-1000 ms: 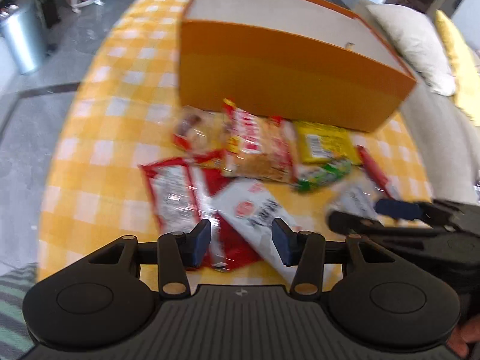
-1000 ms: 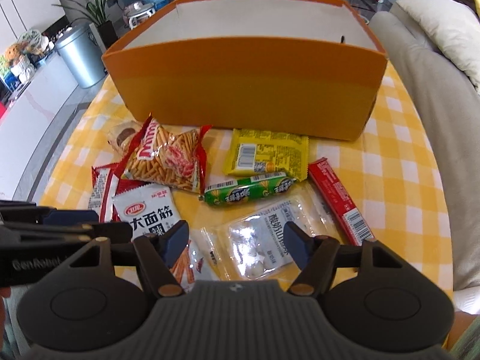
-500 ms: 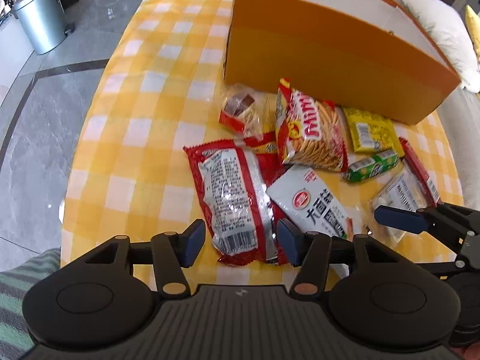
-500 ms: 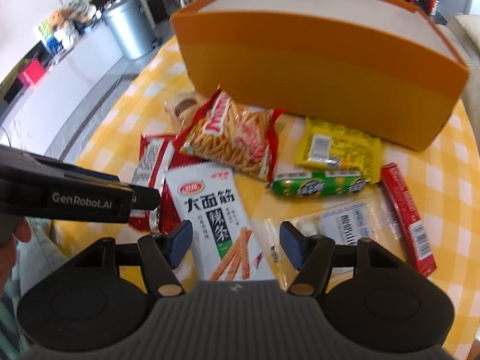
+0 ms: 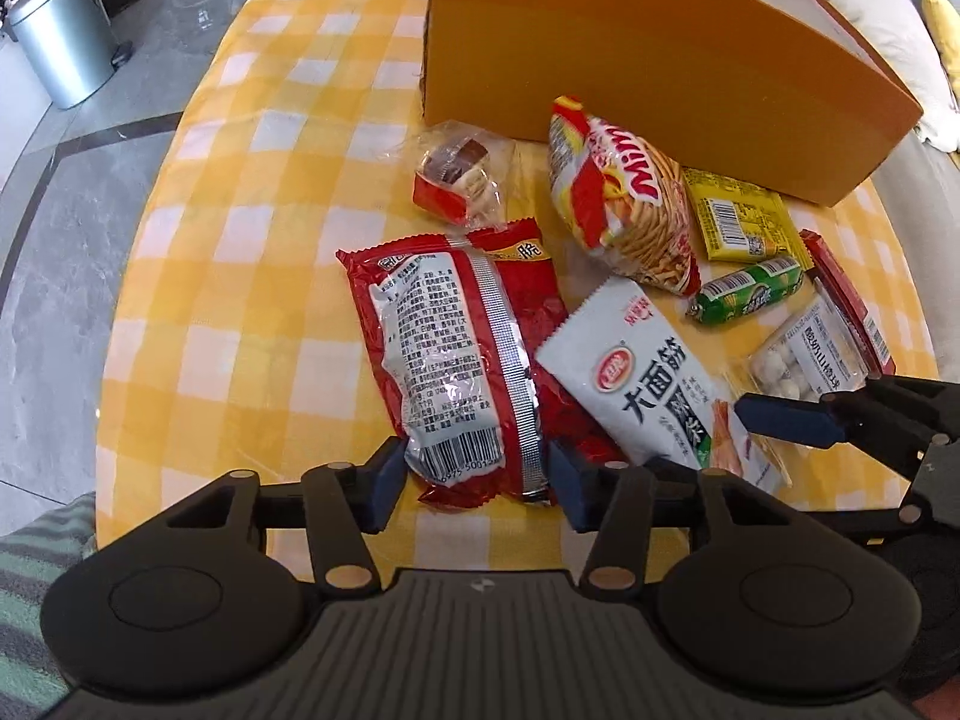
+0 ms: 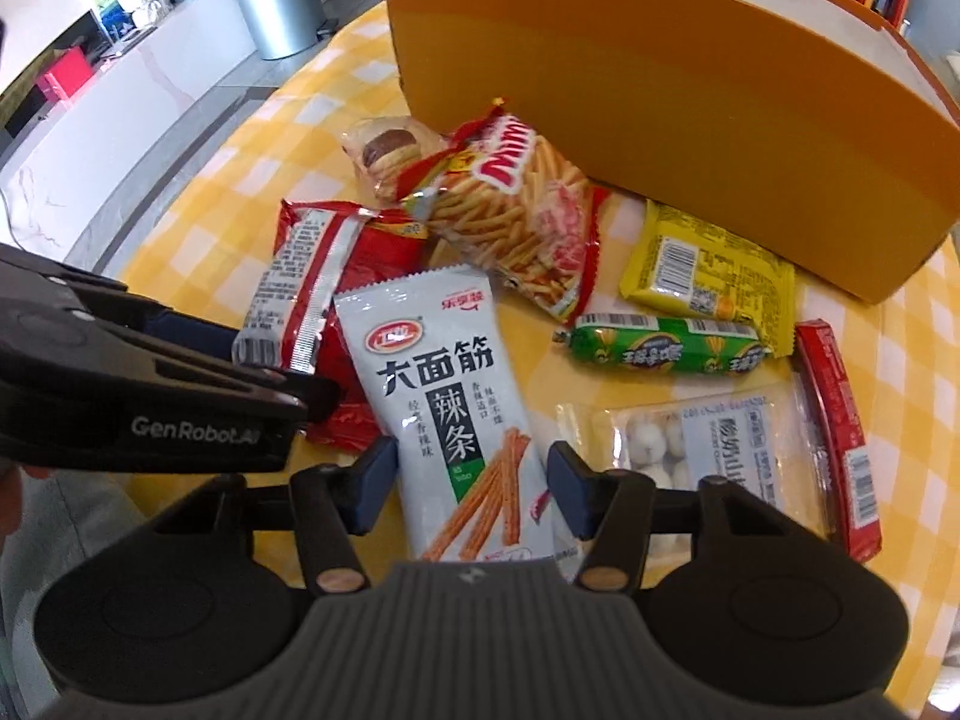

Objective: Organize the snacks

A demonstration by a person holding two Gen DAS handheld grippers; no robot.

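Note:
Several snack packs lie on the yellow checked tablecloth (image 5: 240, 252) in front of an open orange box (image 5: 630, 60). My left gripper (image 5: 474, 474) is open, its fingers on either side of the near end of a red pack (image 5: 456, 354) with a silver seam. My right gripper (image 6: 471, 480) is open around the near end of a white spicy-strip pack (image 6: 444, 396). The right gripper's blue fingers (image 5: 786, 414) show at the right of the left wrist view. The left gripper (image 6: 198, 354) shows beside the red pack (image 6: 318, 276) in the right wrist view.
Also on the cloth: a stick-biscuit bag (image 6: 516, 210), a small wrapped cake (image 6: 384, 150), a yellow pack (image 6: 702, 270), a green sausage (image 6: 660, 348), a clear pack of white balls (image 6: 690, 450), a thin red stick pack (image 6: 840, 432). A metal bin (image 5: 60, 42) stands on the floor left, a sofa with cushions (image 5: 870, 6) right.
Both grippers have moved forward and down onto the snacks. The left now straddles the red pack's end, the right straddles the white pack's end. Both stay open.

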